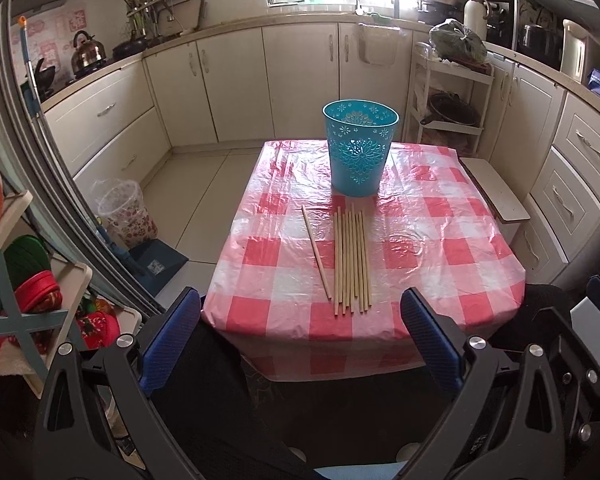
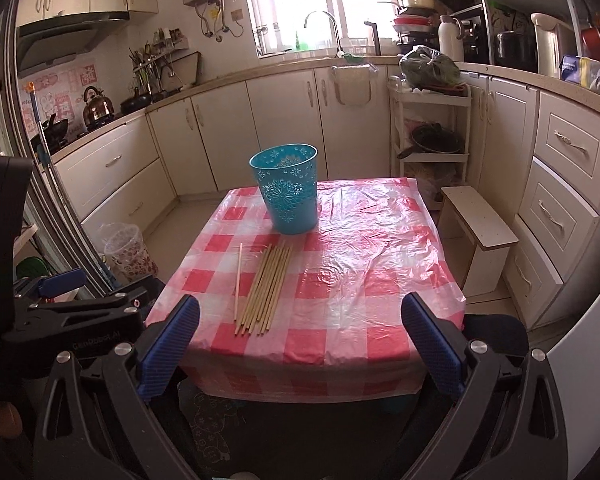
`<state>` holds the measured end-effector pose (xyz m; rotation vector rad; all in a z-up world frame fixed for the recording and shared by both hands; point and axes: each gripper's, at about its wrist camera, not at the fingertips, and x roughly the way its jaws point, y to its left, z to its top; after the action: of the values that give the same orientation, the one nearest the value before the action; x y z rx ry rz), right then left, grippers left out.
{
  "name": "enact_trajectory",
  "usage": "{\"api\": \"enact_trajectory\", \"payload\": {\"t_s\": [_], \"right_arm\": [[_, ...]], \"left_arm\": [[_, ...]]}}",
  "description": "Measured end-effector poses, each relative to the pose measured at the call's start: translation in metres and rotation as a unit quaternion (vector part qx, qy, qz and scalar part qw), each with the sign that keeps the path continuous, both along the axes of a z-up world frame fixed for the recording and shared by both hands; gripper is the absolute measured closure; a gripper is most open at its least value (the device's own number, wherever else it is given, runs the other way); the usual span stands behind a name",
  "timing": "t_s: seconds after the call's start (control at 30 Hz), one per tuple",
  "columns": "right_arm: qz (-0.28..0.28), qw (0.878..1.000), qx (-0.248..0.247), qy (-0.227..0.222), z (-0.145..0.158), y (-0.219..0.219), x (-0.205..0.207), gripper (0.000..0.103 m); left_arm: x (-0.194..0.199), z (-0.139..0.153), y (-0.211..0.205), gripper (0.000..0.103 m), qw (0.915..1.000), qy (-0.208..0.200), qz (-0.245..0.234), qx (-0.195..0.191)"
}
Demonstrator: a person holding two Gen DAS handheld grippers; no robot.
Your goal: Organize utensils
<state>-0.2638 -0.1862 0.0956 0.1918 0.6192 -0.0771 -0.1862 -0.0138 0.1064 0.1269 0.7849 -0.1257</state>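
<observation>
A blue perforated holder stands upright at the far side of the red-and-white checked table; it also shows in the right wrist view. Several wooden chopsticks lie side by side in front of it, and one single chopstick lies apart to their left. The right wrist view shows the bundle and the single chopstick. My left gripper is open and empty, short of the table's near edge. My right gripper is open and empty, also short of the near edge.
A small white stool stands right of the table. A patterned waste bin and a blue dustpan sit on the floor to the left. Kitchen cabinets line the walls. A white rack stands behind.
</observation>
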Motion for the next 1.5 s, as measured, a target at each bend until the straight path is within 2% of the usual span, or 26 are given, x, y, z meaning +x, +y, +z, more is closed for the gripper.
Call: {"api": "enact_trajectory", "payload": {"t_s": [0.2,0.53,1.5], "right_arm": [[-0.017,1.000,0.010,-0.013,0.004,0.000,-0.016,0.006],[-0.005,0.999,0.009,-0.034,0.014,0.008,-0.029,0.006],[0.001,0.999,0.017,-0.034,0.018,0.012,-0.036,0.006]], "left_arm": [[-0.019,0.013,0.015,0.006,0.9996,-0.016,0.018,-0.011],[-0.035,0.023,0.025,0.006,0.9987,-0.034,0.033,-0.018],[-0.037,0.016,0.027,0.006,0.9986,-0.030,0.040,-0.018]]}}
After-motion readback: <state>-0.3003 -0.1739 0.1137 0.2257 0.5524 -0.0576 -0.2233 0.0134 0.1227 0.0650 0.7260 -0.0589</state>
